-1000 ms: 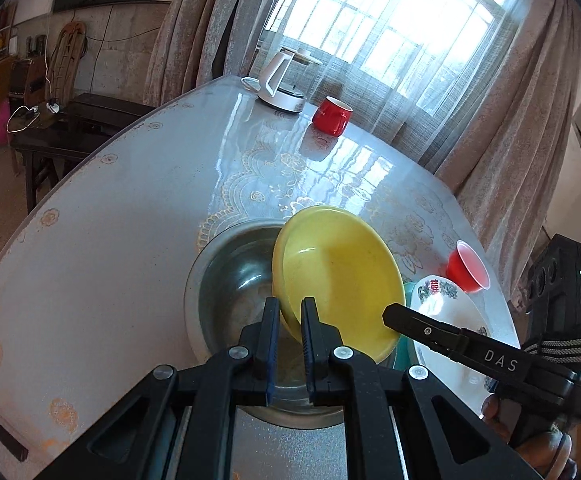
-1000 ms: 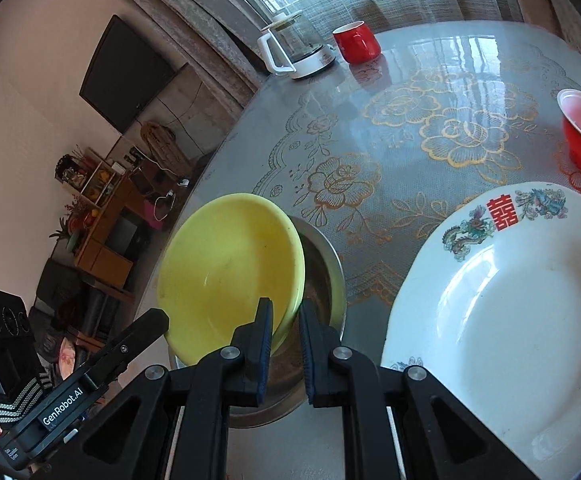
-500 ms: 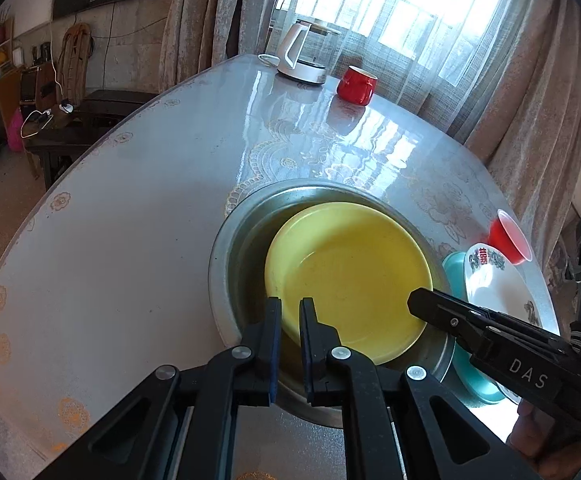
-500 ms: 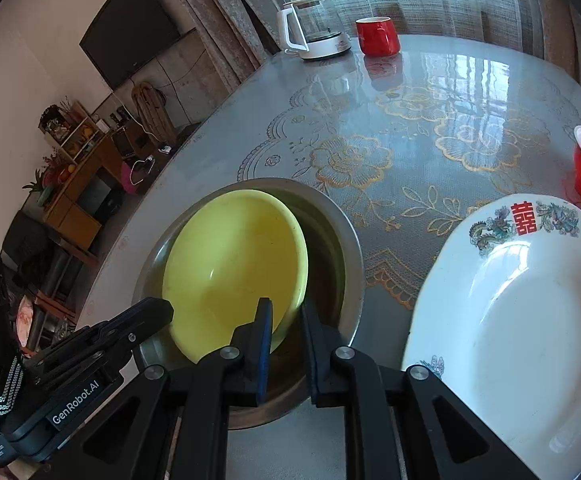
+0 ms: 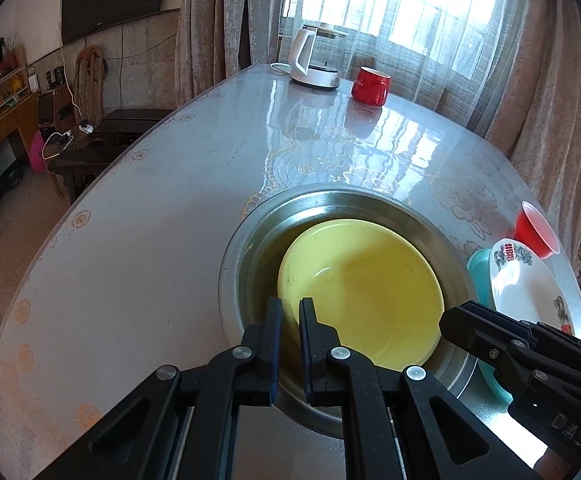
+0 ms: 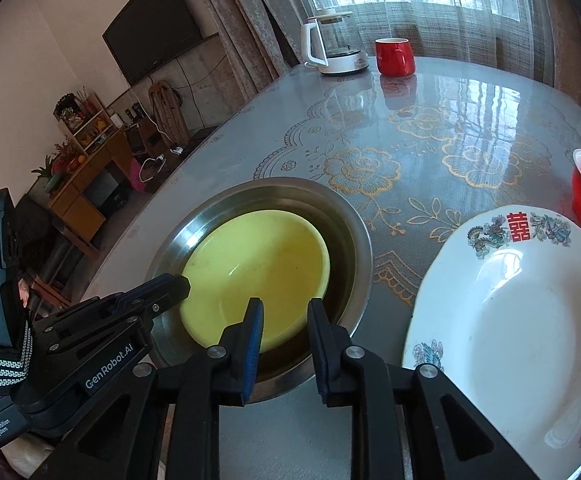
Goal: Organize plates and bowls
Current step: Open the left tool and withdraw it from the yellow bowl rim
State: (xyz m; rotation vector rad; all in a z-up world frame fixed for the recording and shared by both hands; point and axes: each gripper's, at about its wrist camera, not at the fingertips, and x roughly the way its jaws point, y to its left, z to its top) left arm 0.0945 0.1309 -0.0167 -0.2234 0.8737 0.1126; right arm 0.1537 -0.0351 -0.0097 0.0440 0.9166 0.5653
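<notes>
While the yellow bowl (image 5: 364, 292) is lying inside the steel basin (image 5: 250, 240), its near rim is being pinched by the left gripper (image 5: 290, 312) as the right gripper's (image 6: 284, 316) jaws are being opened around that rim.

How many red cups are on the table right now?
2. A red mug stands at the far edge beside the white kettle; a red plastic cup sits at the right, just past the white plate. Others may be out of view.

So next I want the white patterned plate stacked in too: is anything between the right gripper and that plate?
Nothing visible. The white patterned plate lies just right of the right gripper, whose jaws are opening off the yellow bowl in the steel basin. Only bare table separates them.
</notes>
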